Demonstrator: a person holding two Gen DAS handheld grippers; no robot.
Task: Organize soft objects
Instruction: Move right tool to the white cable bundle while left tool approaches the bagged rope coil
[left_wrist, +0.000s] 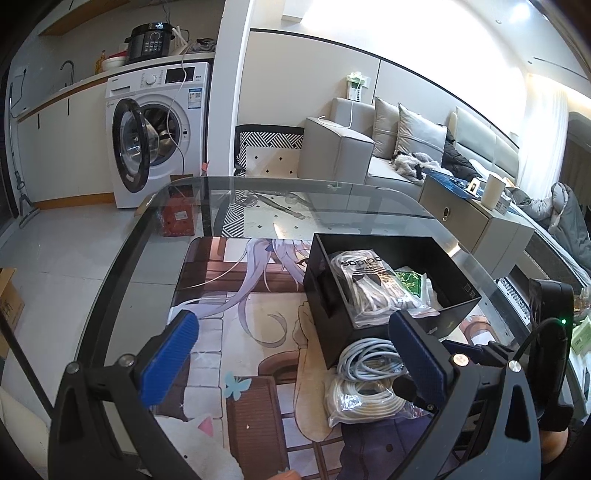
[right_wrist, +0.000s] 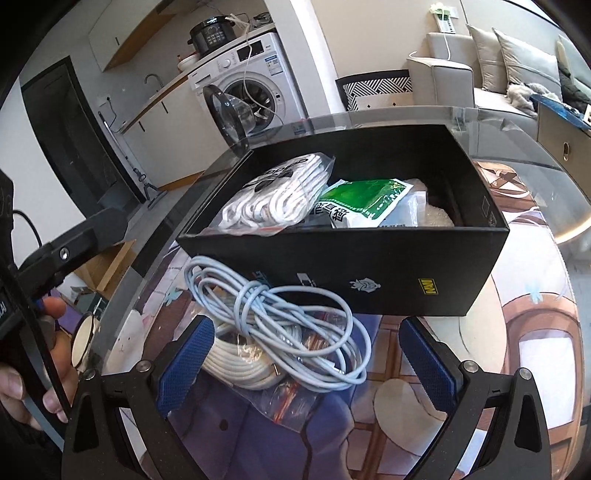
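Right wrist view, near first: right gripper (right_wrist: 301, 363) hangs low over the mat with jaws wide apart, nothing held, straddling the blue cable (right_wrist: 273, 317). That cable is a loose coil, thin, smooth, tied round its own middle. It lies on top of the white cable (right_wrist: 236, 365), a thicker coil in a clear crinkly zip bag with a red seal. Both sit on the mat (right_wrist: 517, 350) just in front of the box (right_wrist: 369, 273), not in it.

Box is black, rigid card, matte, open top, small logos on the near wall. Inside: a bagged white rope (right_wrist: 280, 199) at left leaning on the rim, a glossy green pouch (right_wrist: 369, 195) in the middle, something pale and bubbly at the far right (can't tell what).

Left wrist view: left gripper (left_wrist: 291, 354) also gaping wide, empty, over the mat left of the box, with the two coils just inside its right finger. A hand (right_wrist: 40, 373) grips its handle at the right view's left edge.

Progress, my guess: over halfway, several soft items boxed, two cable coils left outside. Blue cable looks next.

Table (left_wrist: 122, 258) is glass, rounded corner, printed mat on top. Beyond: washer (left_wrist: 159, 136) with door open, grey sofa (left_wrist: 369, 147).
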